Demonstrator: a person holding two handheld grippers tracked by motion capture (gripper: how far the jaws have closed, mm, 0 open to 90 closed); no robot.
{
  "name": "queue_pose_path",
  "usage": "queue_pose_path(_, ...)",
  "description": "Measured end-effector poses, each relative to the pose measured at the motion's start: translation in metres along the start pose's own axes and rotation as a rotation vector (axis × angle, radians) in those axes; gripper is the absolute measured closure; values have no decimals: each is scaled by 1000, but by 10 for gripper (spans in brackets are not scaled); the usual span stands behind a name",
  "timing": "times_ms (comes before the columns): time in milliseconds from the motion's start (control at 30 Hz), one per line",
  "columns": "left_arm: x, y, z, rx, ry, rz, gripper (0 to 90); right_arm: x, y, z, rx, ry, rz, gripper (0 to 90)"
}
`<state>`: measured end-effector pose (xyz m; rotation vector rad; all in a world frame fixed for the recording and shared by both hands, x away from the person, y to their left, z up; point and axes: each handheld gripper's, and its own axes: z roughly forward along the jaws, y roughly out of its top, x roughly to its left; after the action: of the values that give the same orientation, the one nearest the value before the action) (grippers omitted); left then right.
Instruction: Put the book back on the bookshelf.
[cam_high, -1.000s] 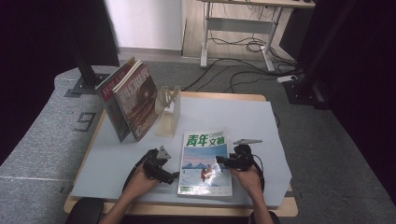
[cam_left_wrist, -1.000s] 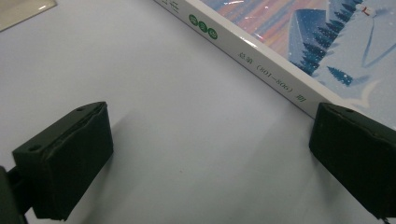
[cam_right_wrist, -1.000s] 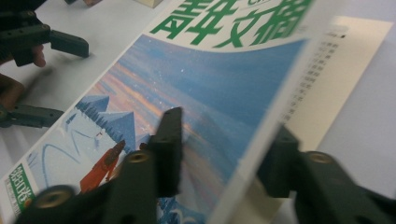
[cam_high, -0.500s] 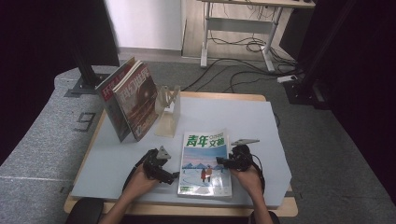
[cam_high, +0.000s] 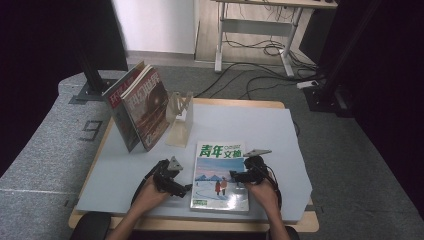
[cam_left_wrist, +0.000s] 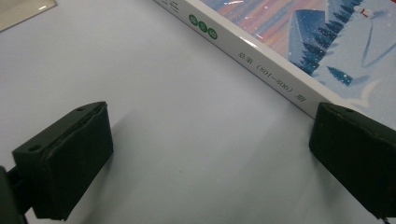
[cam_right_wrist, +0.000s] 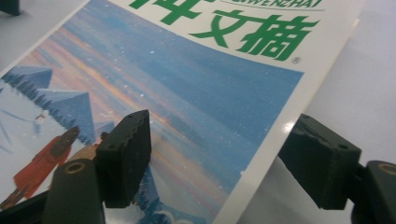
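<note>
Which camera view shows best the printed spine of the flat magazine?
The left gripper view: the magazine's spine runs close across it, print readable. The high view shows the whole magazine, its spine too small. The right gripper view shows its cover.

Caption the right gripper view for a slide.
Right gripper open, fingers straddling the magazine edge.

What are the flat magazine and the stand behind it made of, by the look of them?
The magazine looks like paper with a glossy coated cover: printed art, a white square spine, and a light glint at its edge in the right gripper view. The stand seems to be clear plastic, perhaps acrylic: the table cover shows through it.
</note>
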<state>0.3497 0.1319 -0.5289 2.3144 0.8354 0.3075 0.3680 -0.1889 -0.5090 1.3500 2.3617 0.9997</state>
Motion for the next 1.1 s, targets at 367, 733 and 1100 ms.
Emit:
queue_pose_path(367, 0, 0, 0, 1, 0, 0, 0, -16, -7, 1, -5, 75, 115, 297)
queue_pose_path(733, 0, 0, 0, 0, 1, -1, 0, -21, -7, -9, -53, 151, 178, 344)
queue_pose_path(1100, 0, 0, 0, 0, 1, -1, 0, -23, -16, -19, -75, 219, 214, 377)
